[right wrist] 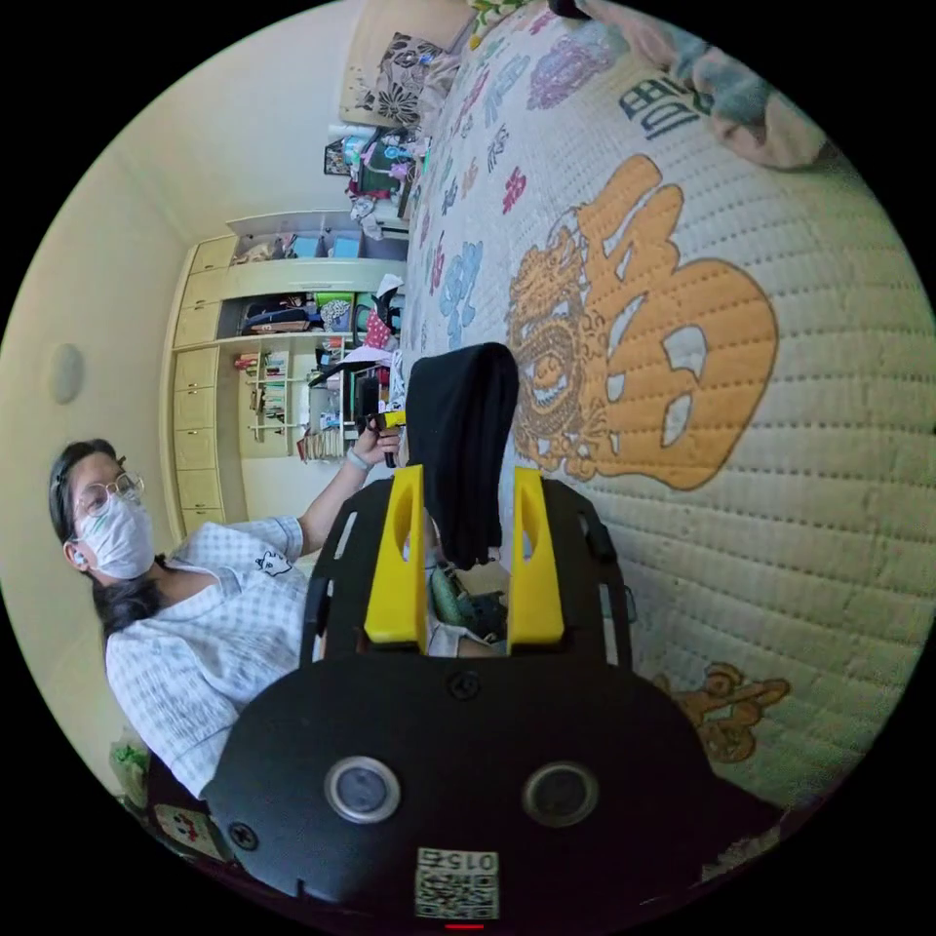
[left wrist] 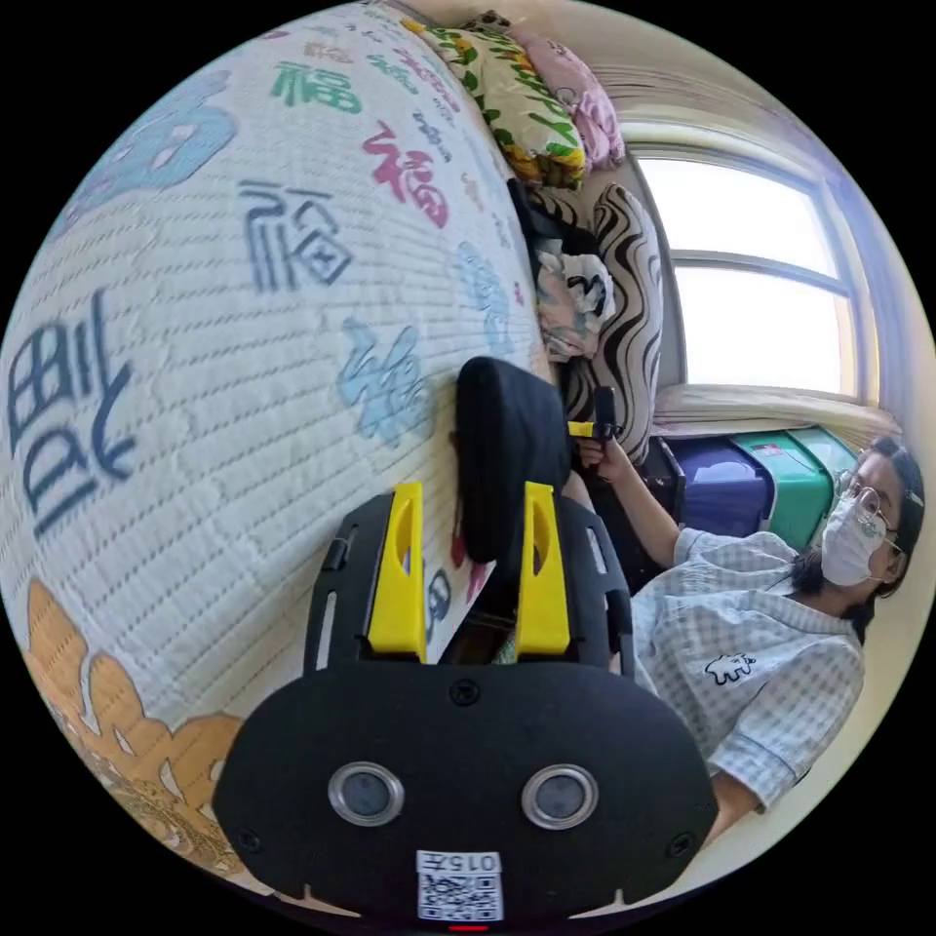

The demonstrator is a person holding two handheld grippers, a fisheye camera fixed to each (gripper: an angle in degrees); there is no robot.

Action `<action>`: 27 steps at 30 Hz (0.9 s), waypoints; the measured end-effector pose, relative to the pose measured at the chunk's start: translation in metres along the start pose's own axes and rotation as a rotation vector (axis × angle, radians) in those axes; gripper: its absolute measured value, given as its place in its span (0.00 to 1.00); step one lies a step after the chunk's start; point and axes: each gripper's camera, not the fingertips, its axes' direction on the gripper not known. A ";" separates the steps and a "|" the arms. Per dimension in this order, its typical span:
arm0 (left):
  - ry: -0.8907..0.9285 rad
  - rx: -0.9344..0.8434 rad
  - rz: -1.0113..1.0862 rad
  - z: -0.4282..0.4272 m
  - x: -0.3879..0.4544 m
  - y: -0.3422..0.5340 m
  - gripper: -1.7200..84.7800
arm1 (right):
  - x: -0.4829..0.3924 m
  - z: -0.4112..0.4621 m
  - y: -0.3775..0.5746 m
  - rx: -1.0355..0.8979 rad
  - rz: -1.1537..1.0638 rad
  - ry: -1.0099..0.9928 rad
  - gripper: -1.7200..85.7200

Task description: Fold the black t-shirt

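- In the left gripper view, the left gripper is seen with its two yellow jaws standing apart, and a bunched fold of the black t-shirt lies in the gap between them.
- The cloth sits nearer the right-hand jaw of that view; whether both jaws press on it cannot be told.
- Beyond the jaw tips, the shirt rises as a rounded black hump against the quilted bed cover, which is printed with coloured characters.
- To one side of the left gripper, a person in a checked shirt is seen, with a hand raised around the handle of the right gripper, past the far end of the shirt.
- In the right gripper view, the right gripper also shows its yellow jaws parted, with the black t-shirt hanging between them as a dark folded band.
- A gap is seen on each side of the cloth here, so a firm clamp cannot be confirmed.
- Ahead of these jaws, the bed cover carries a large orange motif.
- Past the shirt's far end, the left gripper is held in the person's other hand, with shelves behind.
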 end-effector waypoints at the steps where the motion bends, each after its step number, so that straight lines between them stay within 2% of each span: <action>1: 0.055 0.029 -0.001 -0.007 -0.006 0.008 0.19 | 0.008 0.004 0.001 -0.003 0.009 -0.011 0.18; 5: 0.131 0.050 0.058 -0.008 0.000 0.007 0.19 | 0.045 0.046 -0.012 -0.005 -0.041 -0.138 0.17; 9: 0.202 -0.041 0.107 0.012 0.022 -0.015 0.18 | 0.067 0.096 -0.035 -0.062 -0.081 -0.182 0.14; 12: 0.151 -0.099 0.110 0.007 0.036 -0.018 0.14 | 0.088 0.111 -0.038 -0.067 -0.058 -0.199 0.10; 17: 0.214 -0.078 0.093 -0.040 0.052 0.007 0.10 | 0.087 0.130 -0.040 -0.071 -0.082 -0.108 0.09; 20: 0.191 -0.034 0.111 -0.097 0.077 0.039 0.10 | 0.061 0.161 -0.050 -0.113 -0.147 -0.062 0.08; 22: 0.180 0.041 0.127 -0.171 0.098 0.081 0.10 | 0.041 0.192 -0.061 -0.138 -0.187 -0.078 0.08; 23: 0.172 0.064 0.132 -0.193 0.104 0.094 0.10 | 0.025 0.219 -0.070 -0.154 -0.219 -0.098 0.08; 25: 0.111 0.159 0.142 -0.292 0.125 0.153 0.10 | -0.003 0.270 -0.088 -0.194 -0.269 -0.131 0.08; 27: 0.048 0.236 0.125 -0.373 0.138 0.204 0.10 | -0.048 0.355 -0.115 -0.256 -0.341 -0.176 0.08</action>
